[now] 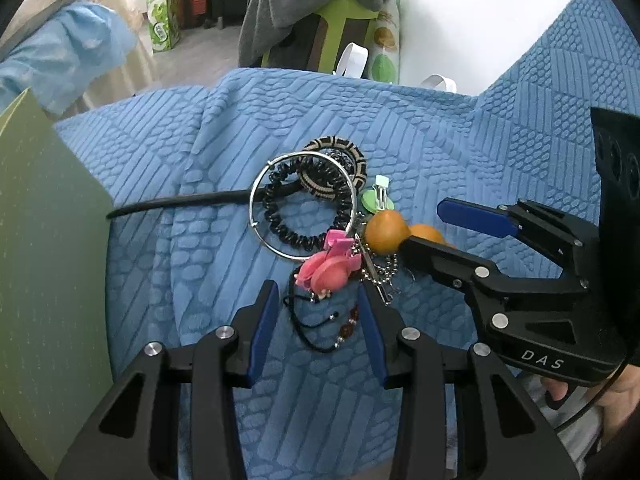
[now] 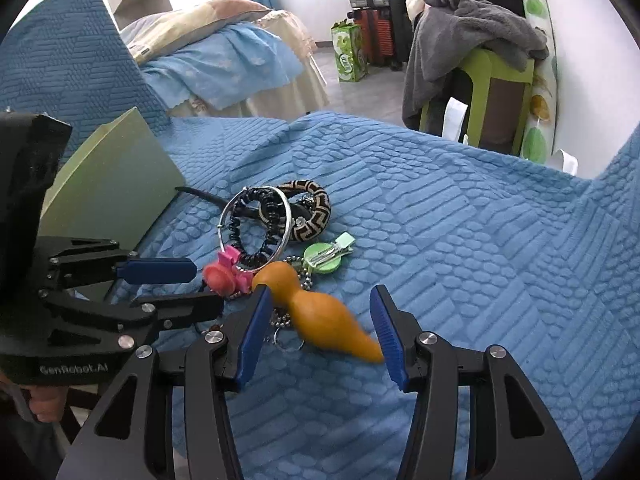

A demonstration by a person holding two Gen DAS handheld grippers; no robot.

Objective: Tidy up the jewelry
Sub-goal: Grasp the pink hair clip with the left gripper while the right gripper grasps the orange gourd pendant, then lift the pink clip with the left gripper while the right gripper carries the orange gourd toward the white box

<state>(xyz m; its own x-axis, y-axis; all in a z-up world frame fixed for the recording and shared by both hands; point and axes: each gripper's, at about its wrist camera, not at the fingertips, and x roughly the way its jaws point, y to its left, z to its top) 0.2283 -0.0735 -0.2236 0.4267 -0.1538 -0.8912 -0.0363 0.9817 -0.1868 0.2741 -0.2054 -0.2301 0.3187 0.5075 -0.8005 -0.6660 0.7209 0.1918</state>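
A heap of jewelry lies on a blue textured cloth [image 1: 460,140]. It holds a silver bangle [image 1: 251,200], a black spiral hair tie [image 1: 298,240], a brown patterned bangle [image 1: 352,152], a green clip [image 1: 378,200] and a ball chain [image 1: 382,276]. My left gripper [image 1: 318,292] stands open, pointing down over a black beaded cord [image 1: 320,322], with a pink flower piece [image 1: 326,268] at its fingertips. My right gripper [image 2: 320,300] is open around an orange gourd pendant [image 2: 320,316]. The gourd looks blurred and lies slantwise, touching the left pad [image 2: 256,320].
A pale green box [image 2: 112,188] stands at the left, close to the left gripper [image 2: 176,288]. A black stick [image 1: 176,200] runs from it under the bangles. Beyond the cloth's far edge are a grey towel on a green stool [image 2: 472,40] and a bed [image 2: 224,60].
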